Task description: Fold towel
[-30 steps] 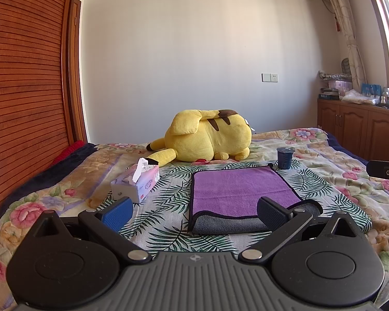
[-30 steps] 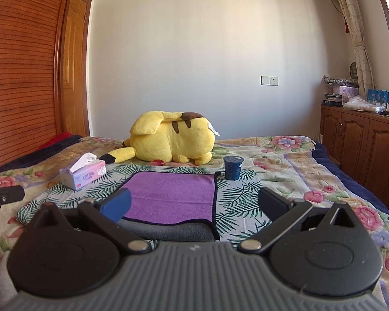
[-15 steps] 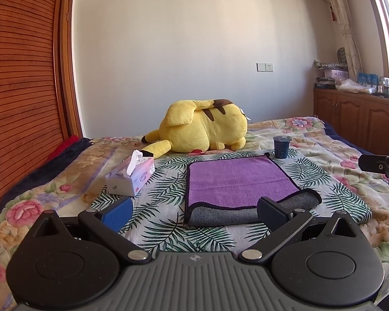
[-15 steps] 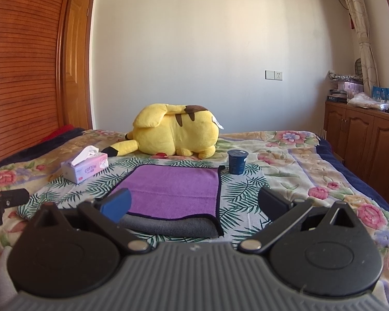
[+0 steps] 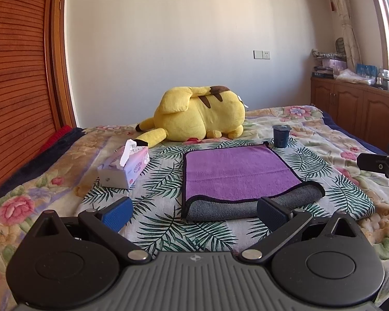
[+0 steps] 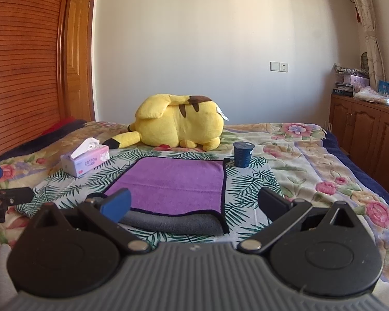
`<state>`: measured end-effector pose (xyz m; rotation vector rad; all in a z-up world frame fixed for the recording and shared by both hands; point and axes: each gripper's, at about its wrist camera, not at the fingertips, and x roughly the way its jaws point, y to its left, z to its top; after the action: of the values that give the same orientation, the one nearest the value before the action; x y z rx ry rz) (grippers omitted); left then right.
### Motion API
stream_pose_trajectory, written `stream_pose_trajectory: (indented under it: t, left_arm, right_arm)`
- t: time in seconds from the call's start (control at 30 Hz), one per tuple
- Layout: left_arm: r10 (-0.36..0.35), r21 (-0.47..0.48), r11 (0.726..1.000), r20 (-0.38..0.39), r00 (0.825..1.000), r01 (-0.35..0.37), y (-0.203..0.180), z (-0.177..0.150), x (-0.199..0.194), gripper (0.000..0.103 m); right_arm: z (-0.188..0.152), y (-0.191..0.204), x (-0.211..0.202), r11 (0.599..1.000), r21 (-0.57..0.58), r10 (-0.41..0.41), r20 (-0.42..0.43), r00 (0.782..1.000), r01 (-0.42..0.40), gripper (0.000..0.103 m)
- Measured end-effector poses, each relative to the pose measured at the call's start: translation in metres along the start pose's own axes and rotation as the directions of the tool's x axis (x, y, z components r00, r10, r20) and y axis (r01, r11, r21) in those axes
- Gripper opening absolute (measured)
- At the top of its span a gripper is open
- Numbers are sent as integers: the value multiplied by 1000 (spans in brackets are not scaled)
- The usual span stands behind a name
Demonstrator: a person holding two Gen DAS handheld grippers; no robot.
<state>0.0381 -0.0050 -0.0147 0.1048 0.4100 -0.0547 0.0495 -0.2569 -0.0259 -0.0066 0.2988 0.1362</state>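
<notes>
The folded towel [image 5: 236,173] is laid on the bed [image 5: 324,140]; left gripper [image 5: 194,213] and right gripper [image 6: 194,204] are held wide, empty, near it.

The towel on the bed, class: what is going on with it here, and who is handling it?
A person holds two grippers, both open and holding nothing. The left gripper and right gripper hover just short of the towel, which lies folded on the bed, purple face up, grey fold nearest. A tissue box, plush toy and cup sit around it.
</notes>
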Motion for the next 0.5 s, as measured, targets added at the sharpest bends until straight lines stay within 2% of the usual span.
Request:
stream_pose_trajectory:
  t: [0.27, 0.5]
  left_arm:
    - [-39, -25, 999, -26, 999, 39, 5, 5, 15, 86]
    - [-60, -45, 997, -35, 998, 58, 9, 9, 24, 81]
  right_arm:
    - [1, 0, 13, 1000, -1, 9, -15, 1000, -10, 103]
    - [1, 1, 26, 1000, -17, 17, -49, 999, -18, 103]
